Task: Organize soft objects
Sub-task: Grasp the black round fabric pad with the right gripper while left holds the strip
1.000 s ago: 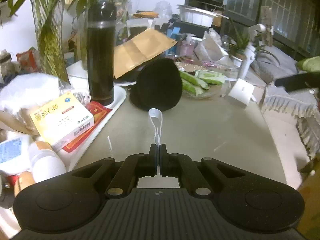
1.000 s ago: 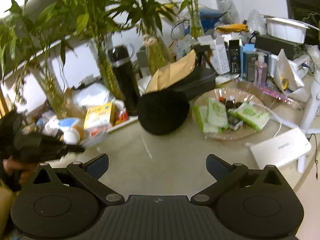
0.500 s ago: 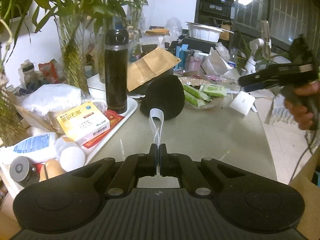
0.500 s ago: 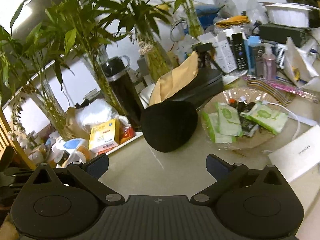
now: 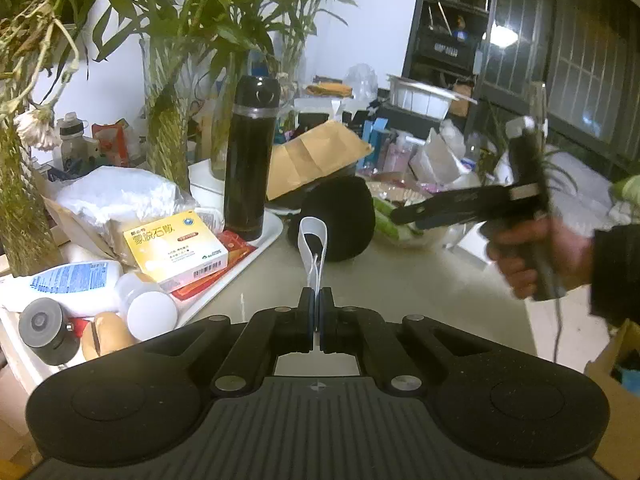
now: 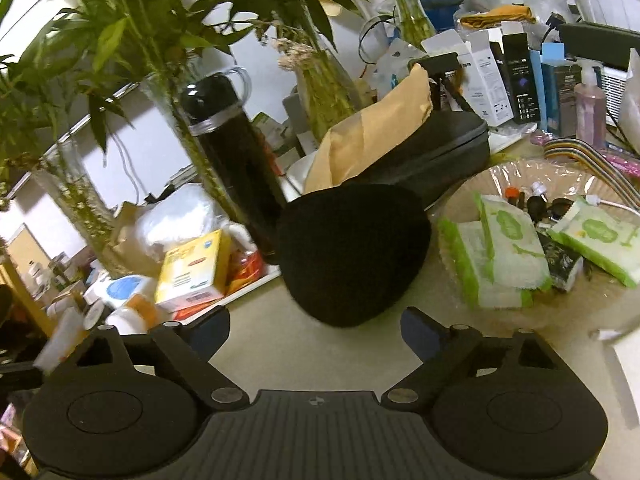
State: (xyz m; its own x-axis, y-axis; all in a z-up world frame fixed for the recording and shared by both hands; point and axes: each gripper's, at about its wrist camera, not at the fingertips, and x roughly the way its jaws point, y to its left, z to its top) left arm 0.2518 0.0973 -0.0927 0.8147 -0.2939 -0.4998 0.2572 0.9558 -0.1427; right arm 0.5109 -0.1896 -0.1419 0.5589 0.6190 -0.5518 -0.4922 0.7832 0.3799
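My left gripper (image 5: 315,312) has its jaws pressed together on a thin white loop (image 5: 313,249), which stands up from the pads toward twelve o'clock. Past the loop, still at twelve, the black soft cap (image 5: 336,224) lies on the pale table (image 5: 420,280), just beside the white tray (image 5: 224,292) that runs off toward nine o'clock. On that tray I see a tall black flask (image 5: 251,160) at eleven and a yellow box (image 5: 176,246) at ten.

At three o'clock in the left view, a hand (image 5: 536,256) holds my right gripper (image 5: 404,216), whose fingers reach toward the cap from the right.

From the right wrist, the right gripper (image 6: 316,328) stands wide and its jaws are closing, with nothing between them. The black soft cap (image 6: 352,252) sits at twelve o'clock, just beyond the fingertips and not touched. Green-and-white packets (image 6: 500,256) lie in a clear dish (image 6: 600,300) at two o'clock, near the cap. A brown envelope (image 6: 372,136) leans on a dark case (image 6: 448,148) behind it.
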